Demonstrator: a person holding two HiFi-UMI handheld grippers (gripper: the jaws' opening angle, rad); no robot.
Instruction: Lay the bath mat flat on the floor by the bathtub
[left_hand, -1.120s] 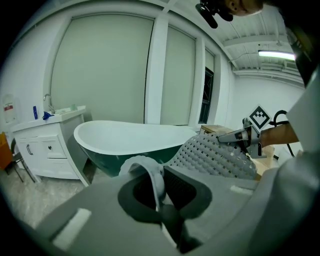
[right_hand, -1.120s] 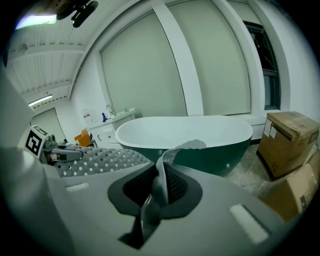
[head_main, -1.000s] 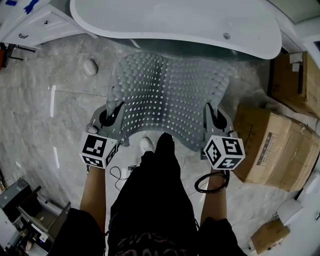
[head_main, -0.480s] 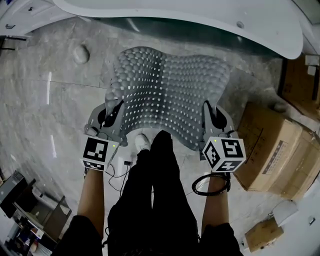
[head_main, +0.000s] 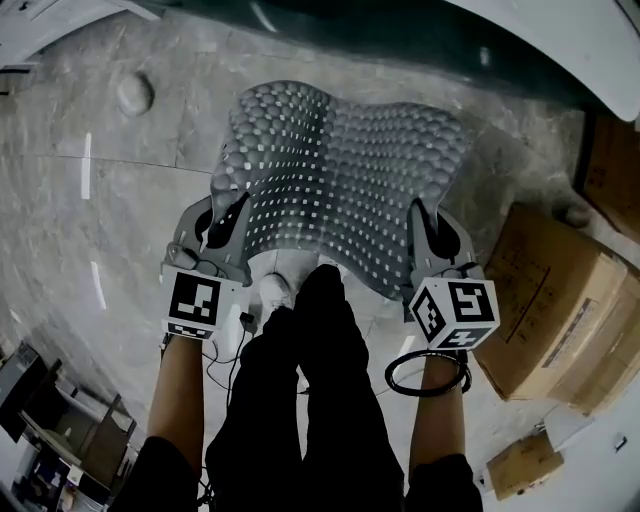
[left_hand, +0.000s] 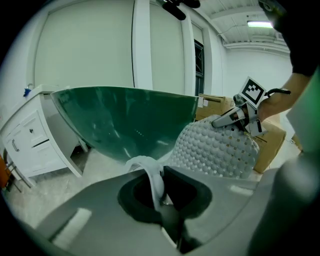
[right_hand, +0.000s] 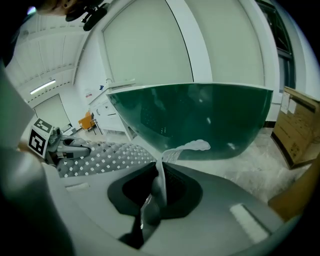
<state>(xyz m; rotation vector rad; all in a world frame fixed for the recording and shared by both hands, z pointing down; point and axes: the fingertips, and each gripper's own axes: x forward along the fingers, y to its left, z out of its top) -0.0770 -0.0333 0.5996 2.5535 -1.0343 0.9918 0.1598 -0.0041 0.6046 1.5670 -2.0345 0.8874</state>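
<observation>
Our left gripper (head_main: 228, 218) is clamped on the bath mat (head_main: 340, 185). In the left gripper view its 2 jaws are closed on a thin pale fold of the mat's edge, which curls up out of the pinch. Our right gripper (head_main: 424, 228) is closed on the mat in the same way, with a pale strip of its edge standing up between the 2 jaws in the right gripper view.

In the head view the 2 grippers hold the mat's near corners, the left at 9 o'clock of the mat and the right at 3 o'clock. The grey, knobbly mat, dotted with small pale squares, spreads away from us toward 12 o'clock. It is not flat: a crease runs down its middle and the near edge dips between the grippers. We cannot tell whether its far edge touches the floor (head_main: 90, 210).

The bathtub (head_main: 530, 45), white on top and dark green on its side, lies just beyond the mat at 12 to 1 o'clock. Our black trouser legs (head_main: 310, 400) and 1 pale shoe (head_main: 272, 290) are at 6 o'clock of the mat. Cardboard boxes (head_main: 560, 300) sit at 3 o'clock, near the right gripper. A small rounded grey object (head_main: 133, 92) lies on the marbled floor at 10 o'clock, well apart from the mat.
</observation>
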